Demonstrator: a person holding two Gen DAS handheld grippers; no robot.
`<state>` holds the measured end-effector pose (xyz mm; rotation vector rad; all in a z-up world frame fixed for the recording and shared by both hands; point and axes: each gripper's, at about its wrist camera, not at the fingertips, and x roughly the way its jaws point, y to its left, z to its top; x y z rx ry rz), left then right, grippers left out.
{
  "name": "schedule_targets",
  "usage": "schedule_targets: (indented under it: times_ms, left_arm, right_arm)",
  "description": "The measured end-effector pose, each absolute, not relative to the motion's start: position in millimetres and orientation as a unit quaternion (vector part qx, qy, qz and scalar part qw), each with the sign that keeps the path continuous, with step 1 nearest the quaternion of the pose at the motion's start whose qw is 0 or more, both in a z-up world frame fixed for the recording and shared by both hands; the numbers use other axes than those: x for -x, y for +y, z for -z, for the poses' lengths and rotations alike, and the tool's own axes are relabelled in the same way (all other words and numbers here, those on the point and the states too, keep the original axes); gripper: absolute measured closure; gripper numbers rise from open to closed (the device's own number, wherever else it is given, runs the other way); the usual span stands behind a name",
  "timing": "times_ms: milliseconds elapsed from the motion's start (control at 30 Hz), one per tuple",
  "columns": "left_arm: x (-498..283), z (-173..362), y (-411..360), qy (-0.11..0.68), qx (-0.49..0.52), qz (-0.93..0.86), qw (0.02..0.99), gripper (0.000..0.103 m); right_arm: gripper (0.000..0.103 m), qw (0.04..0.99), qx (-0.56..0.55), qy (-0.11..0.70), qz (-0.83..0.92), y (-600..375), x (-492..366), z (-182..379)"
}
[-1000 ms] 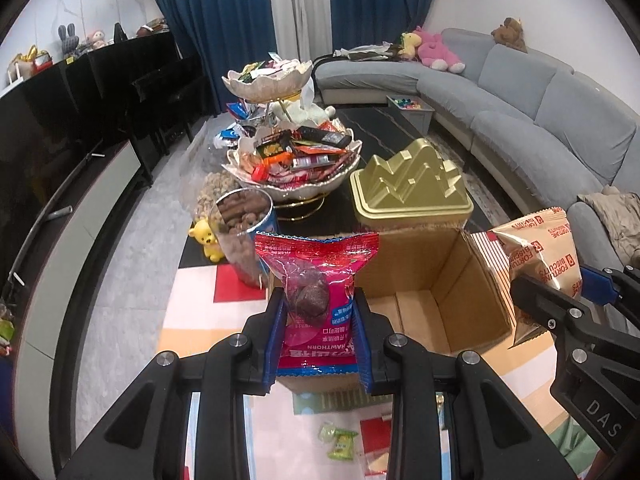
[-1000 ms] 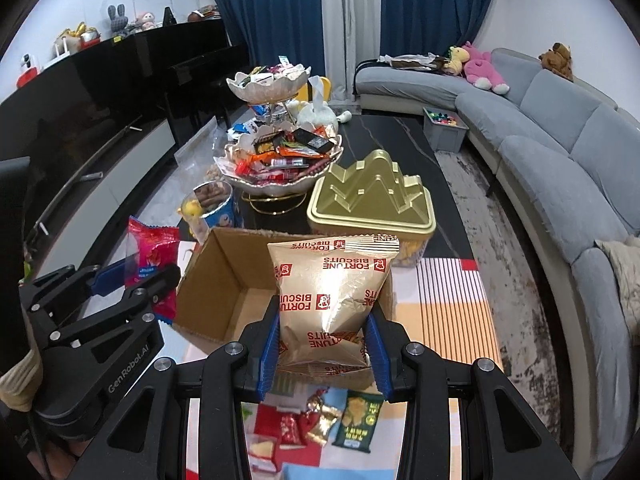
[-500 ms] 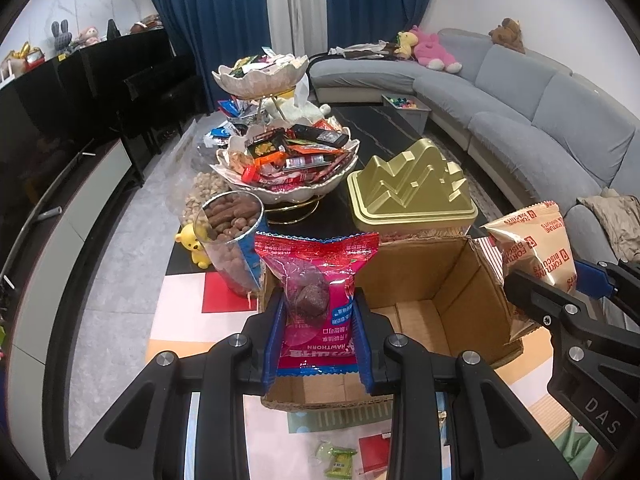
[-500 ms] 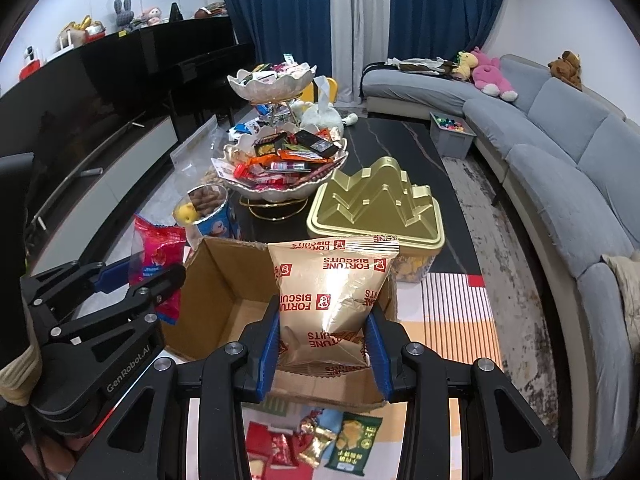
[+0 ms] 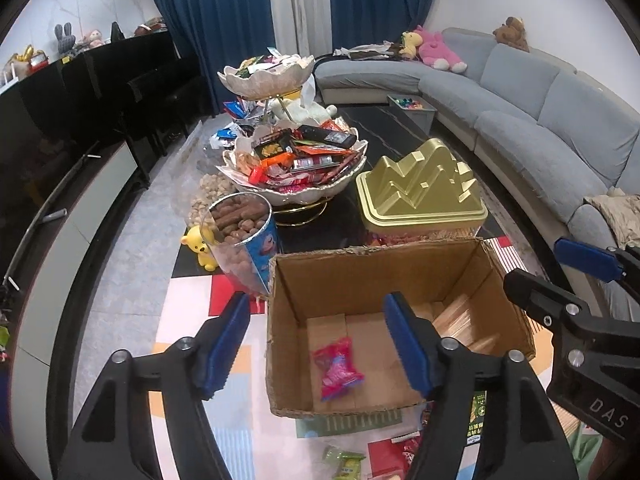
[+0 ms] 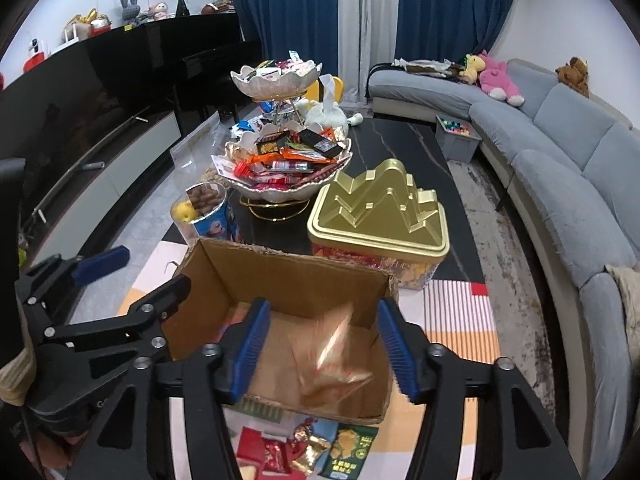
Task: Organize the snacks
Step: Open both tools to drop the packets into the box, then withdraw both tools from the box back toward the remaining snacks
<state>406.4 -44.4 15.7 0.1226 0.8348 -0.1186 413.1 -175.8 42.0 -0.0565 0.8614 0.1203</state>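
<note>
An open cardboard box (image 5: 348,264) (image 6: 280,268) stands on the patterned mat. A pink hawthorn packet (image 5: 338,368) lies on the box floor. A gold fortune biscuit bag (image 6: 340,356) shows blurred inside the box, apart from any pad. My left gripper (image 5: 320,344) hangs over the box's near left part, its jaws opening, nothing pressed between them. My right gripper (image 6: 320,344) hovers over the box's near edge, jaws likewise opening and free of the bag. Each gripper also shows at the side of the other's view.
Behind the box stand a gold mountain-shaped tin (image 5: 420,192), a tiered shell dish of snacks (image 5: 296,160) and a tub of brown snacks (image 5: 240,228). Several loose packets (image 6: 320,452) lie on the mat in front. A grey sofa (image 5: 540,128) curves at right.
Both grippers opened. The pink packet left the left jaws and now lies in the box; the gold bag left the right jaws and is inside the box.
</note>
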Motion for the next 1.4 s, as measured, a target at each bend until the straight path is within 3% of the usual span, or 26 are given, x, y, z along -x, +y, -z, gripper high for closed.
schedule_targets:
  times_ms: [267,1333,1400]
  left_arm:
    - [-400.8,-19.4,-37.9,0.405,-0.055,0.046,0.912,0.022]
    - [-356.2,-41.9,-21.1,0.408,-0.043,0.035,0.911,0.02]
    - [-352.9,-41.4,-20.6,0.409,-0.047,0.037,0.911,0.02]
  right_arm:
    - [0.031,0.912,0.023,0.408,-0.039,-182.7,-410.1,-49.4]
    - [0.03,0.92,0.021,0.39,-0.022,-182.4,-370.1,-77.4]
    - [0.023,0.921,0.02,0.389,-0.019,-182.7,-365.2,-77.3]
